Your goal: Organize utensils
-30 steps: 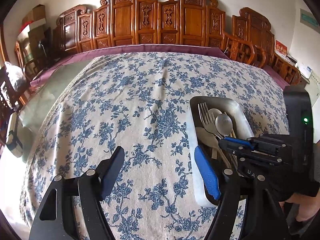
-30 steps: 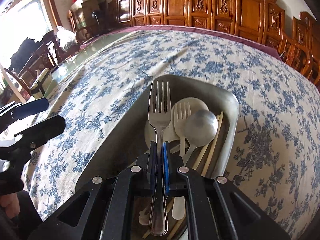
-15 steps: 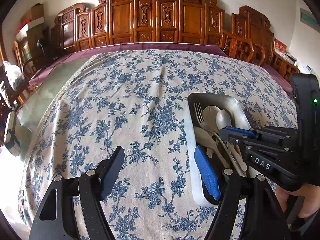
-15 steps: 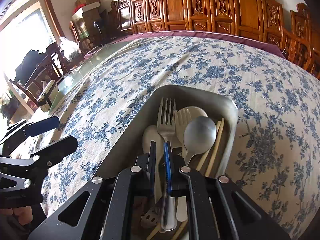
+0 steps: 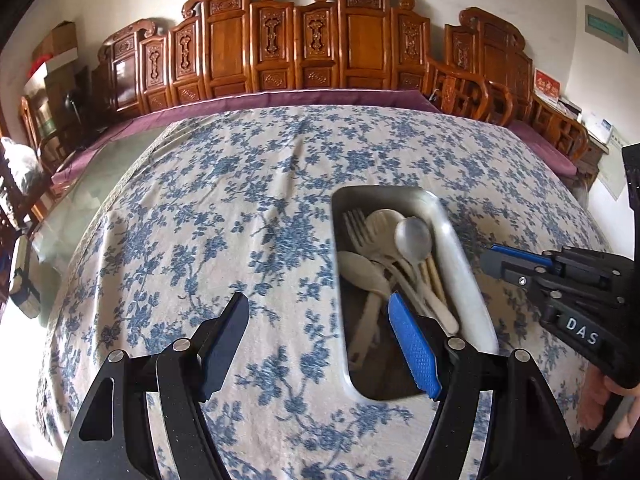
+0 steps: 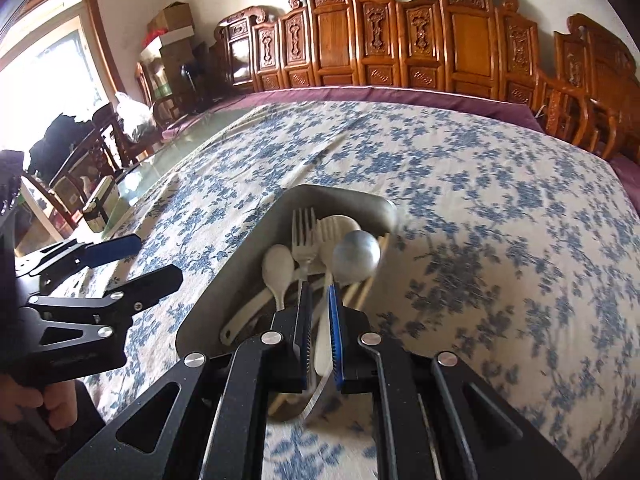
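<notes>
A steel tray (image 5: pixel 460 264) (image 6: pixel 240 272) sits on the blue-flowered tablecloth (image 5: pixel 240 220). In it lie a metal fork (image 5: pixel 354 224) (image 6: pixel 303 232), a metal spoon (image 5: pixel 414 236) (image 6: pixel 356 258), pale plastic spoons (image 5: pixel 362 272) (image 6: pixel 278 266) and chopsticks (image 5: pixel 434 280). My right gripper (image 6: pixel 319 288) (image 5: pixel 490 258) hovers over the tray's near right side. Its blue pads are almost together and hold nothing; a white handle in the tray shows through the slit. My left gripper (image 5: pixel 320 344) (image 6: pixel 154 260) is open and empty, over the cloth left of the tray's near end.
Carved wooden chairs (image 5: pixel 280 48) line the far side of the table. Bare glass tabletop (image 6: pixel 168 160) shows left of the cloth, with a small box (image 6: pixel 98 204) on it. A person's hand (image 6: pixel 24 400) grips the left tool's handle.
The metal fork that stood between my right gripper's pads now lies in the tray. The right gripper has pulled back and up from it. The left gripper has shifted slightly.
</notes>
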Demonstrator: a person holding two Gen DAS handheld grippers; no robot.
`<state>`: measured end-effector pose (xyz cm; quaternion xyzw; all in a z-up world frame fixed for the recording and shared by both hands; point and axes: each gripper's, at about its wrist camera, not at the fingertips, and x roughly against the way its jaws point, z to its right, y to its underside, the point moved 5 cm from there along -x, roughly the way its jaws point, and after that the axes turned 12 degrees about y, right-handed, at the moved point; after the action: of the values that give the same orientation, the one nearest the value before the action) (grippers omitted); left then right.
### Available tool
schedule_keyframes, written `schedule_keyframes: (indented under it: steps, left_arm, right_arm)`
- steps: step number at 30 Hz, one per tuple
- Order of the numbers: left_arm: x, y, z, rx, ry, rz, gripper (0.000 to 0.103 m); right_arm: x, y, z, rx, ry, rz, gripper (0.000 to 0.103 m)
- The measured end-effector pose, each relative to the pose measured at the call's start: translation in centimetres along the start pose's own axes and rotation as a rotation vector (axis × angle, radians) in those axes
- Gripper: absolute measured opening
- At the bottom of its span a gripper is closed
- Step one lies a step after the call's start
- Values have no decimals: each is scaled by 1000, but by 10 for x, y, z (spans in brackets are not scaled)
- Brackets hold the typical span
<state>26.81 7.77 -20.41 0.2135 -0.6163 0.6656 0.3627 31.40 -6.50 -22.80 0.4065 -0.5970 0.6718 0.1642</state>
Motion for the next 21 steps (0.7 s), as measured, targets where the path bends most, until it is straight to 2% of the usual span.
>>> schedule_keyframes:
  steps: [2, 3, 4, 10, 12, 14, 17, 21]
  left_arm:
    - [2, 1, 8, -6, 7, -4, 71]
    - [3, 1, 12, -12, 6, -5, 84]
    - [7, 0, 18, -22, 5, 8, 89]
    - [20, 4, 47, -56, 16, 17, 94]
    - [24, 7, 54, -56, 18, 16, 95]
    - [29, 11, 60, -54, 23, 17, 95]
    - [38, 19, 69, -55, 26, 14, 95]
    - [50, 27, 81, -71, 19, 6, 95]
  right_arm:
    - [10, 5, 7, -7, 12, 9, 11]
    - [15, 8, 10, -10, 18, 14, 11]
    - [21, 11, 14, -18, 25, 17, 15]
    - [49, 27, 37, -47, 78, 32, 22]
    - [58, 31, 44, -56, 91, 38, 30]
    - [71, 38, 52, -73, 113, 47, 48]
    - [88, 46, 63, -95, 149, 63, 70]
    - [113, 59, 75, -121, 194, 79, 86]
